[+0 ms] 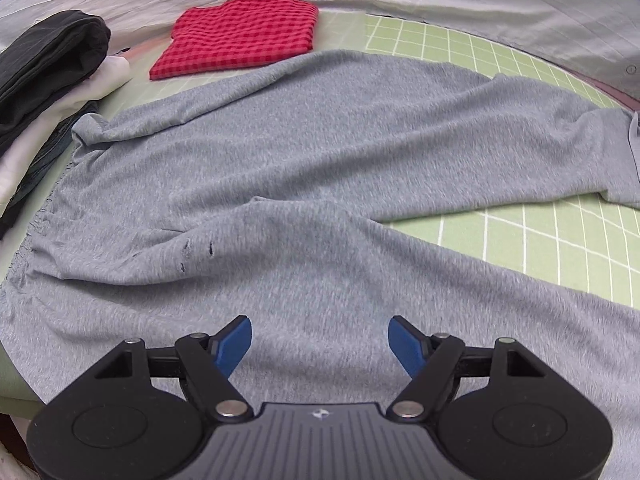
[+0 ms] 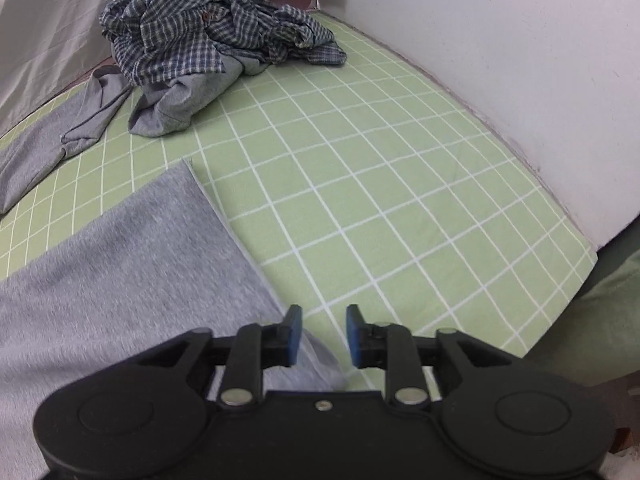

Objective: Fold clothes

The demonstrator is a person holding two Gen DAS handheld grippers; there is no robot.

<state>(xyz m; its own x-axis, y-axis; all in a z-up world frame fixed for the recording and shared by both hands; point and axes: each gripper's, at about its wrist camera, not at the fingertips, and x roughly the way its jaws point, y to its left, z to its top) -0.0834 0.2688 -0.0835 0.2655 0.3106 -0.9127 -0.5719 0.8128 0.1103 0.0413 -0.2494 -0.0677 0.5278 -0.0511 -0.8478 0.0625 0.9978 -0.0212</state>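
Grey trousers (image 1: 320,152) spread on a green checked bed (image 2: 380,184), left tool (image 1: 320,344) wide open above them, right tool (image 2: 323,334) partly open, both empty

No readable text, labels, brands or numbers anywhere, small unreadable emblem on left claw (image 1: 320,344)

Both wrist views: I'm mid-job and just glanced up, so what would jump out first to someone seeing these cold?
The grey trousers spread flat across the green checked sheet fill the left wrist view, legs parted toward the right, with the open left gripper above them. Behind them lies a folded red checked garment, with a stack of dark and white folded clothes at far left. In the right wrist view, a crumpled blue plaid shirt lies heaped at the far end.
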